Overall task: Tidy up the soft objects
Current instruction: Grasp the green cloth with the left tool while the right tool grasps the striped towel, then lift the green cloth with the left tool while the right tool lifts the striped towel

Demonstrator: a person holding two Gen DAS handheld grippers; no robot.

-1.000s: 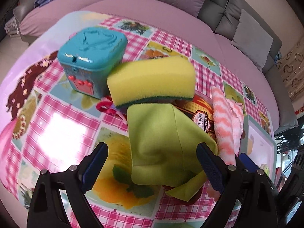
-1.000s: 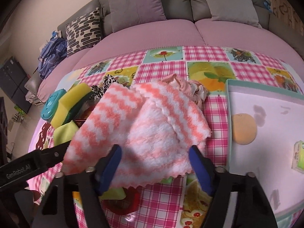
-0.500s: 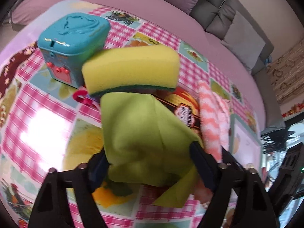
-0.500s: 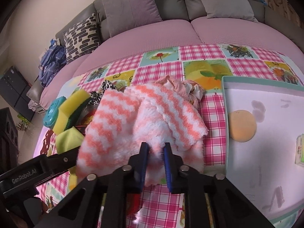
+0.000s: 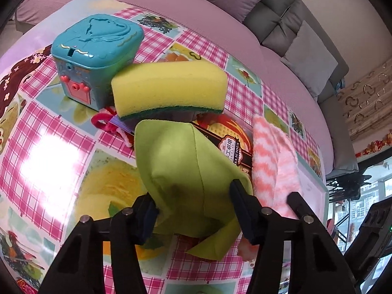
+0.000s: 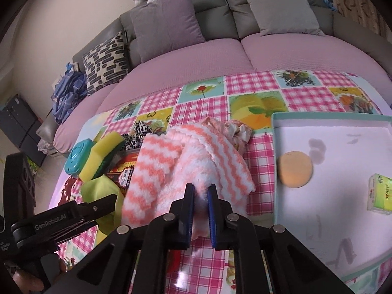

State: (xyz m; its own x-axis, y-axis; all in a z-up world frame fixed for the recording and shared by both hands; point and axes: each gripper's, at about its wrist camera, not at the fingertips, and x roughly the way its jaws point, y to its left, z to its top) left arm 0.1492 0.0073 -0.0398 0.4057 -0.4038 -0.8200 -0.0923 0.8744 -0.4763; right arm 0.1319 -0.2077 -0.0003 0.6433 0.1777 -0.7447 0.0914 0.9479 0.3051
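Observation:
A green cloth [image 5: 181, 171] lies bunched between the pads of my left gripper [image 5: 193, 210], whose jaws are closing and squeezing it into a fold. Behind it, a yellow sponge [image 5: 169, 85] with a green underside leans on a teal toy box [image 5: 95, 51]. My right gripper [image 6: 200, 196] is shut on the near edge of a fluffy pink-and-white striped towel [image 6: 171, 169], lifted slightly off the checked tablecloth. The same towel [image 5: 272, 161] shows to the right of the green cloth in the left wrist view.
A white tray [image 6: 330, 117] at the right holds an orange round puff [image 6: 296, 169] and a green tissue pack [image 6: 379, 193]. A snack packet [image 5: 227, 142], a leopard-print cloth [image 6: 139, 132] and a pale pink cloth [image 6: 235, 132] lie around the towel. A sofa stands behind.
The left jaws have narrowed from wide apart onto the green cloth, bunching it. The right jaws have shut on the striped towel's edge and risen a little with it.

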